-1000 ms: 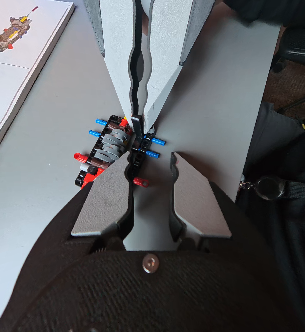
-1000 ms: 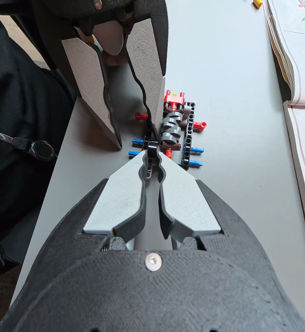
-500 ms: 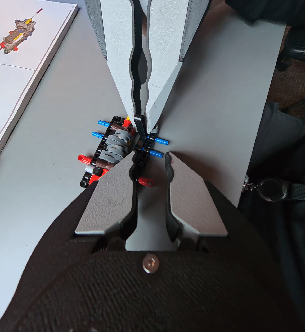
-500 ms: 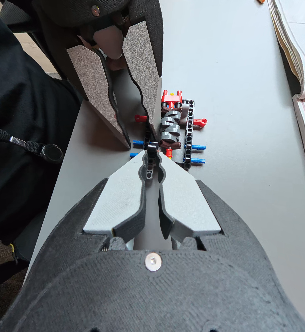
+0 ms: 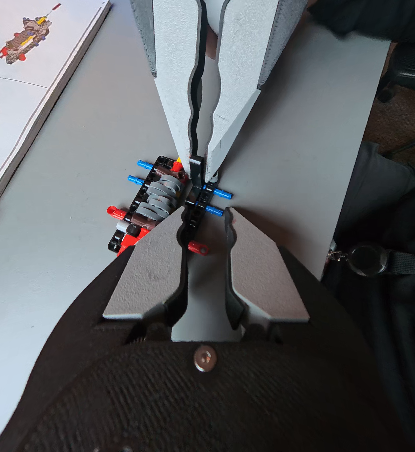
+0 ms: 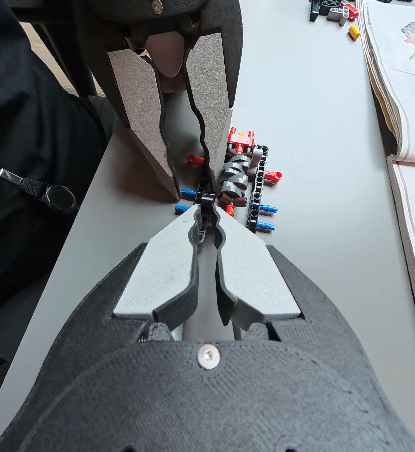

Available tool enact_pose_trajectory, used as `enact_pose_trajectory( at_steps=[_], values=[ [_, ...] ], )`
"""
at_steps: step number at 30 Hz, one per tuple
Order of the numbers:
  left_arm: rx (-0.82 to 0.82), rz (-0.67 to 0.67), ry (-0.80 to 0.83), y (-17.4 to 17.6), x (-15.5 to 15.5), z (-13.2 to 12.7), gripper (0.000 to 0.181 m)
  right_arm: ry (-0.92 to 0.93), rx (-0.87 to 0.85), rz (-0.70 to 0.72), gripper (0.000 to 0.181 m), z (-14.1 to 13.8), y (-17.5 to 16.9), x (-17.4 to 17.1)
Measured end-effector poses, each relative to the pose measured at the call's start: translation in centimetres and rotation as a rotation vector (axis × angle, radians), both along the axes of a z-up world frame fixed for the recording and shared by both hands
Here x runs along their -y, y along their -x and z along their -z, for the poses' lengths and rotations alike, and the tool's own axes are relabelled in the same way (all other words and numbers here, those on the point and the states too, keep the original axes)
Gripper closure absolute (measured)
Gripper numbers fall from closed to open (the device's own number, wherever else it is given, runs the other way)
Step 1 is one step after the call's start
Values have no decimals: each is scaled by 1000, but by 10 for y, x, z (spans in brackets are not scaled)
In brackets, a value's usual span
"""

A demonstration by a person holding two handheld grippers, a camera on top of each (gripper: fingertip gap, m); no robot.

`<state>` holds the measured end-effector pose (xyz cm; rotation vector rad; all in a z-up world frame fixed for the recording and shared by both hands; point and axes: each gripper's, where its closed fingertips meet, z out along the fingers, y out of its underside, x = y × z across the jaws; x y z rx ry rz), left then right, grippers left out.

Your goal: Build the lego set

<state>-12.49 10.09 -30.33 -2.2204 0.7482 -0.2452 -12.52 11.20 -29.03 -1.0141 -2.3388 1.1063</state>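
Observation:
The lego assembly (image 5: 157, 195) lies on the grey table: two black beams, grey crank parts, red pieces and blue pins. It also shows in the right wrist view (image 6: 236, 178). My left gripper (image 5: 204, 212) is open and straddles the near black beam (image 5: 194, 220). Its left finger touches the beam; a gap shows at the right finger. My right gripper (image 6: 206, 208) is shut on a small black piece (image 6: 207, 199) and holds it upright at the end of that beam. In the left wrist view the right gripper (image 5: 198, 166) comes in from the top, tip to tip with mine.
An open instruction booklet (image 5: 30, 85) lies to the left, and at the right in the right wrist view (image 6: 409, 122). Loose pieces (image 6: 333, 11) and a yellow piece (image 6: 354, 31) lie at the far end. The table edge (image 5: 348, 171) runs close by, with a person's dark clothing and a badge reel (image 5: 368, 259) beyond. Less than 4 cm separates the two grippers' tips.
My left gripper's jaws have narrowed around the black beam. My right gripper stays clamped on the small black piece at the assembly.

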Motion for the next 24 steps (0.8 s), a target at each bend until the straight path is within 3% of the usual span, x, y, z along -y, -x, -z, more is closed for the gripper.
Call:
enact_pose_trajectory(
  at_steps=[9,18,24],
  values=[
    [-50,-47,-39,-1,-1,-1,155,-8,-25,-24,177,0,-1,2],
    [-201,12,-153,-9,-2,-3,159,17,-5,-39,177,0,-3,7],
    [-186,0,-107,-9,-1,-3,158,-2,-3,-34,177,0,-4,6]
  ],
)
